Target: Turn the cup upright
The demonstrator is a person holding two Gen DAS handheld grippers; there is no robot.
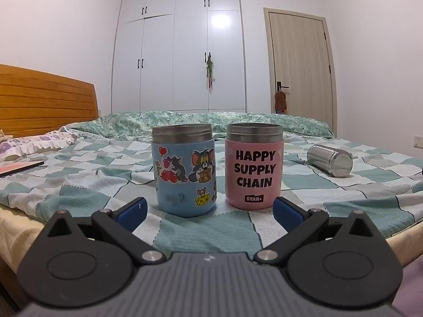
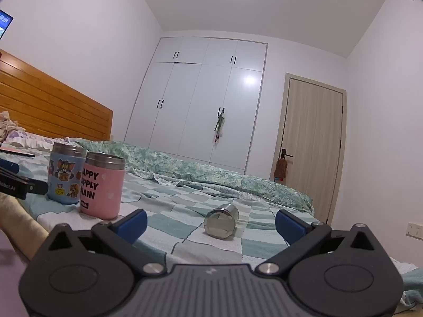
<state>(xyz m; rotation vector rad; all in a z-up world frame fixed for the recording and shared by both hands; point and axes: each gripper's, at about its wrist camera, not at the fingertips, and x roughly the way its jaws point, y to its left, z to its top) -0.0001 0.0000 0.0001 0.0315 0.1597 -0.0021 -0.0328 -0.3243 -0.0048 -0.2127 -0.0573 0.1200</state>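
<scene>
A small steel cup (image 1: 330, 163) lies on its side on the checked bedspread, at the right in the left wrist view; in the right wrist view the cup (image 2: 221, 220) lies straight ahead with its flat base toward me. A blue cartoon cup (image 1: 184, 170) and a pink "HAPPY SUPPLY CHAIN" cup (image 1: 254, 166) stand upright side by side. My left gripper (image 1: 208, 210) is open and empty just in front of them. My right gripper (image 2: 211, 223) is open and empty, short of the steel cup. The left gripper's edge (image 2: 18, 182) shows at the far left of the right wrist view.
The blue cup (image 2: 66, 175) and pink cup (image 2: 102, 185) stand left of the steel cup. A crumpled green quilt (image 2: 211, 177) lies behind. A wooden headboard (image 1: 45, 97), a pillow (image 1: 34, 142) and a book (image 1: 19, 168) are at the left. The bed edge is right below me.
</scene>
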